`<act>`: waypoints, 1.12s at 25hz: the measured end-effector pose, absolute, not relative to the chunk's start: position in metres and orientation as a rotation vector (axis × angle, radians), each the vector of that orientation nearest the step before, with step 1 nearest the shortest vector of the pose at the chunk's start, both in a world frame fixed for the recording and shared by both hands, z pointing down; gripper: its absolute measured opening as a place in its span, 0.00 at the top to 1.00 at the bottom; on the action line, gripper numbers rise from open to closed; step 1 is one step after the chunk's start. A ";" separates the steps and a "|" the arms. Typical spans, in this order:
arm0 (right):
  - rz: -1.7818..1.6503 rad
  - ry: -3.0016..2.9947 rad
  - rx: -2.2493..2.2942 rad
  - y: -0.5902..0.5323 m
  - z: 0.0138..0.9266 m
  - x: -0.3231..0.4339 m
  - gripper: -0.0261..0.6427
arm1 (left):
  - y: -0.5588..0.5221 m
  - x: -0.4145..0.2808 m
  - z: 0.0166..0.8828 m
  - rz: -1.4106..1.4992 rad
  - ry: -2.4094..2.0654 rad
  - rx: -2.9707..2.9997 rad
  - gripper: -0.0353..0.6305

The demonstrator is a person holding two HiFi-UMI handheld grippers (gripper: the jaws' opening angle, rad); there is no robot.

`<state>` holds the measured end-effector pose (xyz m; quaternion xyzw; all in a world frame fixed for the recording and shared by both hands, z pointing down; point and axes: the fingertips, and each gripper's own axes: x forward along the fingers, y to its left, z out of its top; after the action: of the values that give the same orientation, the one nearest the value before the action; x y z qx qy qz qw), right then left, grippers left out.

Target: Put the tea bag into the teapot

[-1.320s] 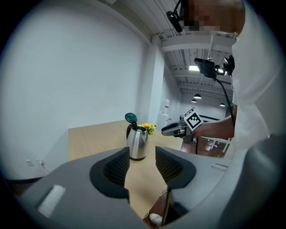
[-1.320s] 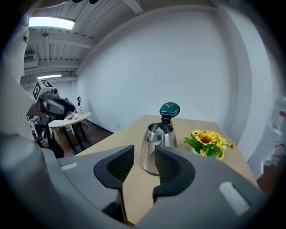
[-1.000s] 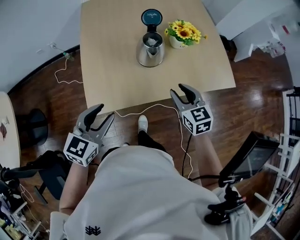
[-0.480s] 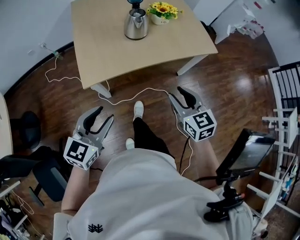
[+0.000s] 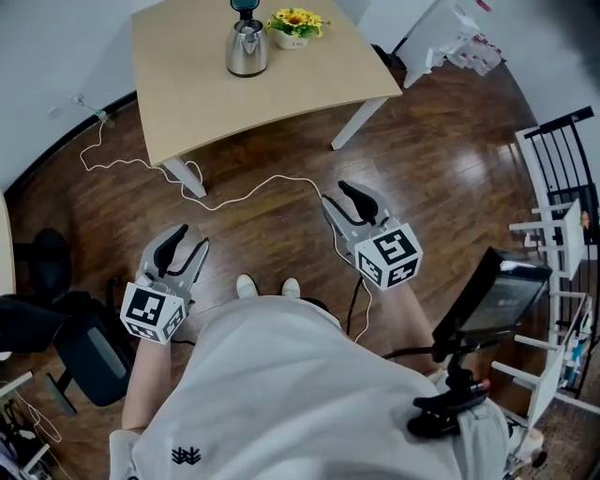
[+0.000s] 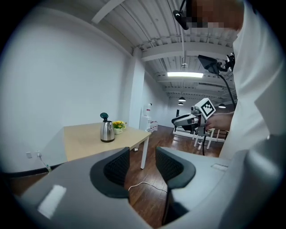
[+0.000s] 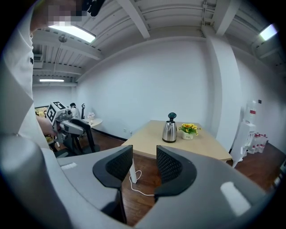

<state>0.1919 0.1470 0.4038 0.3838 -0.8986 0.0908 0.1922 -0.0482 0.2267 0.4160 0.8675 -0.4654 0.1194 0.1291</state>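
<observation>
The steel teapot [image 5: 246, 49] stands far off on the wooden table [image 5: 234, 103], its dark lid tipped up. It also shows small in the left gripper view as the teapot [image 6: 107, 131] and in the right gripper view as the teapot [image 7: 169, 131]. No tea bag shows in any view. My left gripper [image 5: 185, 242] hangs open and empty over the floor, well short of the table. My right gripper [image 5: 339, 197] is open and empty too, level with it on the right. Nothing lies between the jaws of the left gripper [image 6: 142, 163] or the right gripper [image 7: 144, 163].
A pot of yellow flowers [image 5: 293, 21] sits right beside the teapot. A white cable [image 5: 234, 197] trails over the wooden floor between me and the table. A black chair [image 5: 56, 328] stands at my left, a dark screen on a stand [image 5: 492, 300] and white racks [image 5: 562, 244] at my right.
The view has drawn back from the table. The teapot and flowers have shrunk toward the top edge, and both grippers, once at the table's edge, now hang over bare floor.
</observation>
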 end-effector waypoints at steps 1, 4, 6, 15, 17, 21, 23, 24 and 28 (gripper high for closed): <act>0.243 -2.529 1.077 0.149 0.399 0.194 0.72 | 0.227 -0.043 0.410 0.331 -1.362 2.521 0.69; 0.215 -2.547 1.062 0.157 0.387 0.203 0.72 | 0.233 -0.025 0.394 0.299 -1.367 2.533 0.69; 0.200 -2.552 1.056 0.163 0.383 0.213 0.72 | 0.236 -0.010 0.389 0.291 -1.348 2.541 0.69; 0.196 -2.559 1.082 0.180 0.375 0.247 0.72 | 0.253 0.027 0.384 0.321 -1.322 2.553 0.69; 0.196 -2.560 1.083 0.183 0.374 0.251 0.72 | 0.256 0.032 0.384 0.329 -1.319 2.557 0.69; 0.187 -2.554 1.069 0.189 0.374 0.254 0.72 | 0.261 0.039 0.383 0.326 -1.319 2.555 0.69; 0.181 -2.549 1.065 0.191 0.374 0.256 0.72 | 0.262 0.041 0.384 0.329 -1.314 2.556 0.69; 0.179 -2.548 1.064 0.192 0.374 0.256 0.72 | 0.262 0.042 0.384 0.332 -1.312 2.557 0.69; 0.178 -2.545 1.059 0.194 0.375 0.256 0.72 | 0.264 0.045 0.386 0.336 -1.306 2.560 0.69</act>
<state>0.2557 0.1941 0.3748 0.3766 -0.9047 0.0633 0.1887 0.0447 0.2641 0.3856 0.8779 -0.4479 0.1151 0.1238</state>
